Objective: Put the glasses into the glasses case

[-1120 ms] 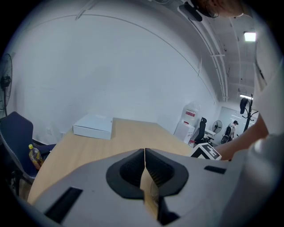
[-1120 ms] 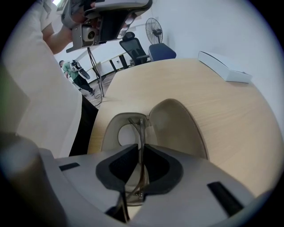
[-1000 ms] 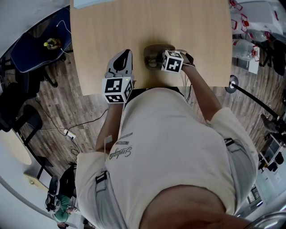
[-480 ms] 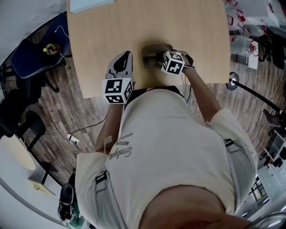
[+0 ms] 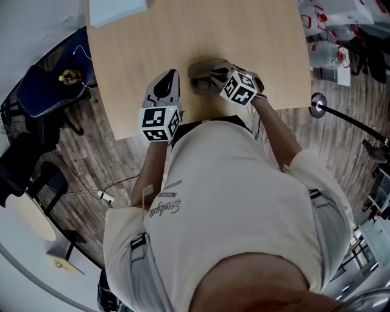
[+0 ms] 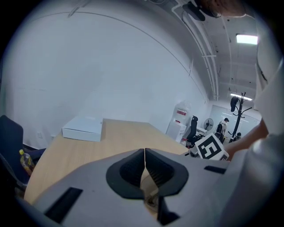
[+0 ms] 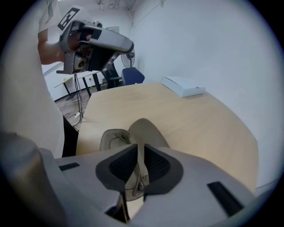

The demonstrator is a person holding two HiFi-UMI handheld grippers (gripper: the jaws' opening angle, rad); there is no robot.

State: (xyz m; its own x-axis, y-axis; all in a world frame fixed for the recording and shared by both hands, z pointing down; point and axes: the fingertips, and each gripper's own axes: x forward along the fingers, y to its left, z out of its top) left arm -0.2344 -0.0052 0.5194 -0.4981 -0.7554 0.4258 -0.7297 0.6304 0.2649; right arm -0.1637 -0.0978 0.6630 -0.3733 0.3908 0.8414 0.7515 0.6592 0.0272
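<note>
The glasses case (image 5: pixel 201 72) lay open on the desk (image 5: pixel 256 36), close to the near edge and just in front of the person. Its long axis ran left to right along that edge. In the right gripper view the case (image 7: pixel 148 131) stretched straight away from the camera, lid raised on its right side and shallow lower shell on its left. Thin frame lines in that shell looked like the glasses (image 7: pixel 116 138), though they were too small to tell for certain.

The right gripper (image 7: pixel 138 153) came at the case from its right end, its jaws drawn in to a narrow slit and pinching the thin edge of the lid. In the head view, that gripper (image 5: pixel 214 76) overlapped the case's right end.

The left gripper (image 6: pixel 144 155) had its jaws pressed fully together with nothing between them. It (image 5: pixel 173 73) pointed away from the person, just left of the case and not touching it. A white box (image 5: pixel 116 9) sat at the desk's far left corner.
</note>
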